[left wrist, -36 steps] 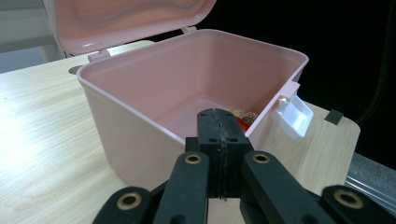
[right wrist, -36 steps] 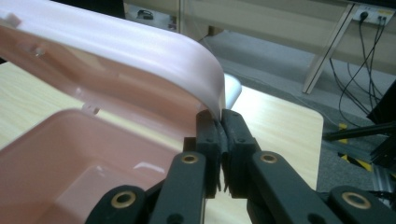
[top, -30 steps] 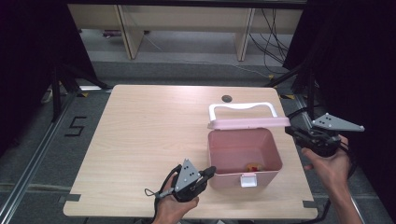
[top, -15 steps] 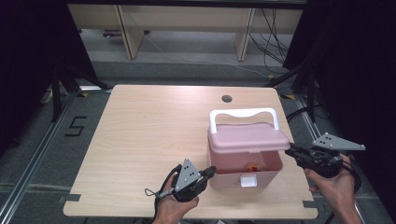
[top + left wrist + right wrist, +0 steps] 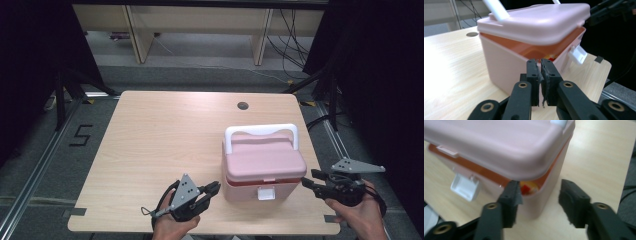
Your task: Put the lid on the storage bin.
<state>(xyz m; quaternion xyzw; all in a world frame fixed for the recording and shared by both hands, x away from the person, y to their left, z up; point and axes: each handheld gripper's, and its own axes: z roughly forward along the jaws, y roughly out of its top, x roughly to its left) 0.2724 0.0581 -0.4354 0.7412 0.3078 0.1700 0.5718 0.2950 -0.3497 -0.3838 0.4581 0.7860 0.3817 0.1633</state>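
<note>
A pink lunch box point(image 5: 260, 175) with a white handle point(image 5: 261, 131) stands near the table's front right. Its lid point(image 5: 536, 22) rests slightly ajar over an orange inner rim, and red and yellow contents point(image 5: 527, 188) show through the gap. A white latch point(image 5: 265, 193) hangs loose on the front. My left gripper point(image 5: 214, 188) is shut, empty, just left of the box's front corner. My right gripper point(image 5: 306, 179) is open beside the box's right wall, its jaws point(image 5: 539, 195) near the lid's corner.
The light wooden table point(image 5: 165, 135) has a round cable hole point(image 5: 243, 105) at its far edge. The box sits close to the front edge and right edge. Dark floor, cables and shelf legs lie beyond the table.
The lid has swung down from upright behind the box to nearly closed on it. My right gripper dropped lower and toward the front right corner. The left gripper stayed put.
</note>
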